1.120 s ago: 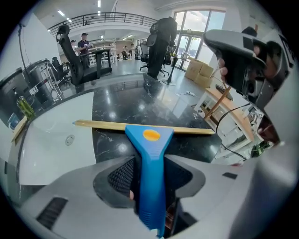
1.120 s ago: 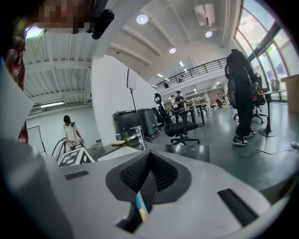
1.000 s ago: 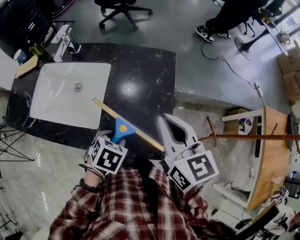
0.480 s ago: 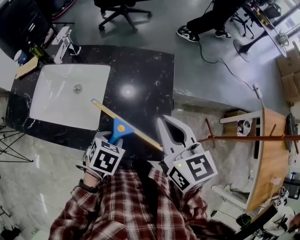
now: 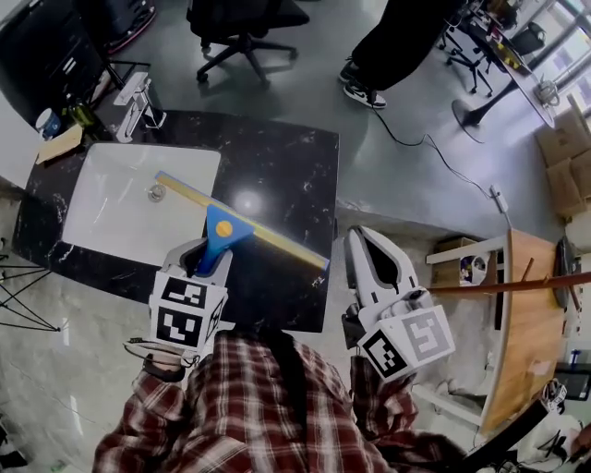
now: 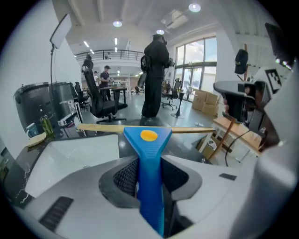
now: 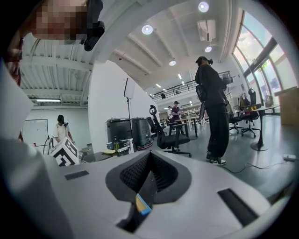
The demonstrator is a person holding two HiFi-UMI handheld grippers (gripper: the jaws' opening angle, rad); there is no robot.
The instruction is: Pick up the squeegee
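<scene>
The squeegee [image 5: 242, 224] has a blue handle with an orange dot and a long tan blade. It hangs in the air above the black counter [image 5: 286, 175], with its blade slanting over the sink's near corner. My left gripper [image 5: 205, 256] is shut on the blue handle [image 6: 150, 158], and the blade [image 6: 93, 128] lies level across the left gripper view. To the right, my right gripper [image 5: 364, 236] is off the counter's edge, shut, with nothing between its fingers [image 7: 148, 181].
A white sink [image 5: 129, 208] with a drain is set in the counter's left half, and a faucet [image 5: 137, 100] and bottles stand behind it. An office chair [image 5: 242, 28] and a standing person [image 5: 399, 42] are beyond the counter. A wooden table [image 5: 531, 323] and rod lie right.
The left gripper has risen with the squeegee, which now hangs above the counter and farther towards the sink. The right gripper has moved right, away from the blade's end.
</scene>
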